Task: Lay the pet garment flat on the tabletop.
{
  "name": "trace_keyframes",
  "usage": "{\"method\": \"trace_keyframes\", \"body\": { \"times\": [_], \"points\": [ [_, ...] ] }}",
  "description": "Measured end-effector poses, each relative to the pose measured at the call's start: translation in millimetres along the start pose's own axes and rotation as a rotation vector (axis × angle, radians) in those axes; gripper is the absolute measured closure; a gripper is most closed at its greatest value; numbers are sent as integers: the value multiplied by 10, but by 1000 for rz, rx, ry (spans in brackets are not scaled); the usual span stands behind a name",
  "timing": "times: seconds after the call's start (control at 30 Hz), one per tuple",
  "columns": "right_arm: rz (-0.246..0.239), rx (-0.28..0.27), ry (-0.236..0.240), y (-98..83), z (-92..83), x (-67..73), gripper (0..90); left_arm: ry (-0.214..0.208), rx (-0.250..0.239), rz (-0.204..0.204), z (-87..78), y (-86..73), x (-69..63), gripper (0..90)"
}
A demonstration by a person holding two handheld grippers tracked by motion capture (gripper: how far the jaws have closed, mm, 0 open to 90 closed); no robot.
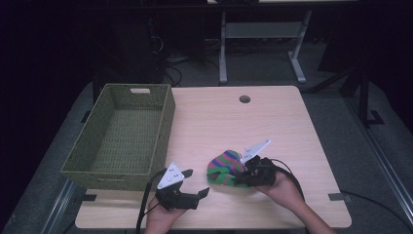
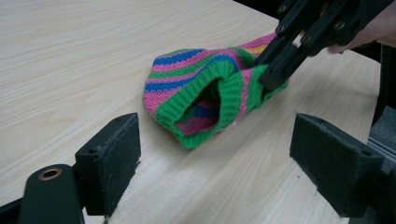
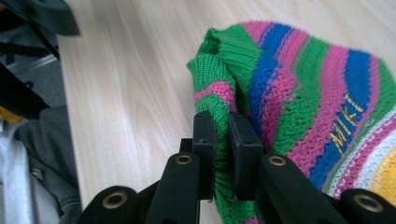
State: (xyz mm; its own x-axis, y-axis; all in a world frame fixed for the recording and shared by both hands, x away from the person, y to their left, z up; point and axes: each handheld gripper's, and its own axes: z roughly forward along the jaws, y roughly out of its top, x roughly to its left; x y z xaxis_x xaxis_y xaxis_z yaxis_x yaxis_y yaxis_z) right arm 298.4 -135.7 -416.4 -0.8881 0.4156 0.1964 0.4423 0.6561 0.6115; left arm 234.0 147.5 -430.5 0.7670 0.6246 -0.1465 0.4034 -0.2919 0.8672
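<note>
Striped knitwear, one small garment (image 1: pixel 225 167) in pink, blue and green, lies on the pale wooden table (image 1: pixel 272 122) in the high view, near the front edge and right of centre. One green woven basket (image 1: pixel 122 136) stands at the table's left edge, with nothing visible inside. Two grippers are at work: the right gripper (image 1: pixel 247 176) is on the garment's near right side, while the left gripper (image 1: pixel 197 183) hovers apart to its left.

From the left gripper view, the left gripper's (image 2: pixel 215 158) jaws stand spread wide with only bare table between them, aimed at the garment's open ribbed cuff (image 2: pixel 205 102).

Seen from the right gripper view, the right gripper (image 3: pixel 223 135) is pinching the green ribbed edge, its pads pressed together on the knit.

The step in hand looks like picking up the garment; the next move probably calls for lifting it clear and carrying it towards the basket.
</note>
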Motion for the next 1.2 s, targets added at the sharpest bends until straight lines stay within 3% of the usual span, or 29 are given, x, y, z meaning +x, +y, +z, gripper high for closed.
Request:
{"method": "trace_keyframes", "body": {
  "times": [0.23, 0.63, 0.83, 1.03, 1.2],
  "points": [
    [-7, -53, -23, 38, -255, 21, 826, -11, -7, -6, 15, 9, 1, 159],
    [-14, -96, -46, 105, -492, 33, 826, -15, 2, 27, 69, 22, -22, 159],
    [-15, -136, -69, 128, -658, 28, 826, -19, -4, 21, 125, 40, -36, 159],
    [-22, -159, -94, 150, -789, -2, 826, -14, 32, 60, 254, 55, -62, 184],
    [-21, -179, -94, 143, -836, -22, 826, -14, 32, 72, 372, 114, -44, 209]
  ]
}}
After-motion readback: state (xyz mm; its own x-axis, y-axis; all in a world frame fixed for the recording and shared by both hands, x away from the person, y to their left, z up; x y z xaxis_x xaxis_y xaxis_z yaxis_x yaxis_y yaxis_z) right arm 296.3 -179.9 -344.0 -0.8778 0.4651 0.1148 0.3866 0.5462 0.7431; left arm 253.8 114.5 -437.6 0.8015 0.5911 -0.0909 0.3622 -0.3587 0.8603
